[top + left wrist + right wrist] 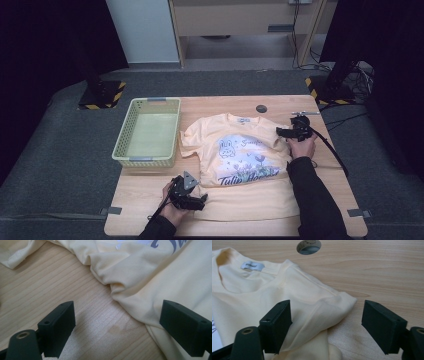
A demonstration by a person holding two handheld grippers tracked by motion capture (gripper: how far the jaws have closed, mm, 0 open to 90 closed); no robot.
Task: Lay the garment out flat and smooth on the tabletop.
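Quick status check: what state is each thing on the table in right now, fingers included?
T-shirt: spread print-up on the table, right sleeve folded in, edges rumpled.
Basket: upright, empty, left of the shirt.
Left gripper: fingers open, at the shirt's lower left edge, nothing held.
Right gripper: fingers open, astride the folded sleeve, not pressing on it.

shirt: pale yellow, with a bunny, flowers and dark blue words
basket: light green
table: light wood
grippers: black
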